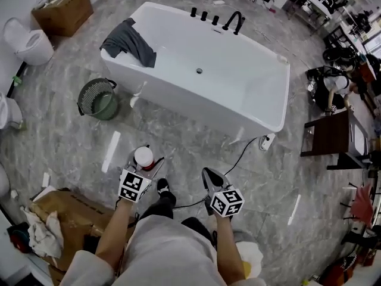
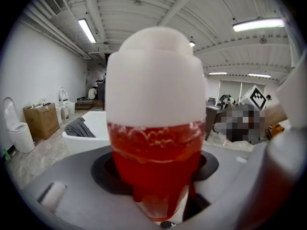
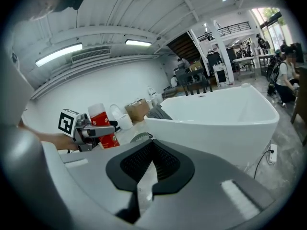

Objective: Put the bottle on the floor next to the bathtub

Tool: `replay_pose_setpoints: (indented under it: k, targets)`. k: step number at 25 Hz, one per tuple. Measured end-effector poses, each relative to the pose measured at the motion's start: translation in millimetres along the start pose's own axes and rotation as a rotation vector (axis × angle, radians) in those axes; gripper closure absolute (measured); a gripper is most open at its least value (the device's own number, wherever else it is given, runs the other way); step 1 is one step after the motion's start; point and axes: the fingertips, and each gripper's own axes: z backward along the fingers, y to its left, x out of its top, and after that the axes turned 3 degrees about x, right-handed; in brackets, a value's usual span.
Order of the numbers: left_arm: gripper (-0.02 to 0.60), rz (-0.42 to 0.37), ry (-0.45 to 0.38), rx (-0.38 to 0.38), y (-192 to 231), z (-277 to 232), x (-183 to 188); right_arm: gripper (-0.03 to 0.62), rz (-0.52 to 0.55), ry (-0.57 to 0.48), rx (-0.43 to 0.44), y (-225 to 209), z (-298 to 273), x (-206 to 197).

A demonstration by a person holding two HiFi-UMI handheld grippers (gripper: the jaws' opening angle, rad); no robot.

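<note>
Red bottle point(image 1: 144, 157) gripped upright in left gripper point(image 1: 145, 164) fingers, right gripper point(image 1: 209, 176) fingers pressed together empty, forearms extended toward bathtub point(image 1: 178, 94).

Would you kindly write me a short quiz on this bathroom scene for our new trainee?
1. What does the left gripper hold? A) a red bottle with a white cap B) a brush C) nothing
2. True or false: the right gripper is shut and empty.
3. Fill in: the dark cloth hangs over the rim of the ___.

Key: 1 A; 2 true; 3 bathtub.
</note>
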Motion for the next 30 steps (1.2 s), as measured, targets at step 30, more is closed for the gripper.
replay_pose_setpoints:
  k: [30]
  targets:
    - [0.249,0.094,0.169,0.020,59.1,-189.2,-98.3,0.594,0.088,0.158,0.253,-127.6,-206.7,10.4]
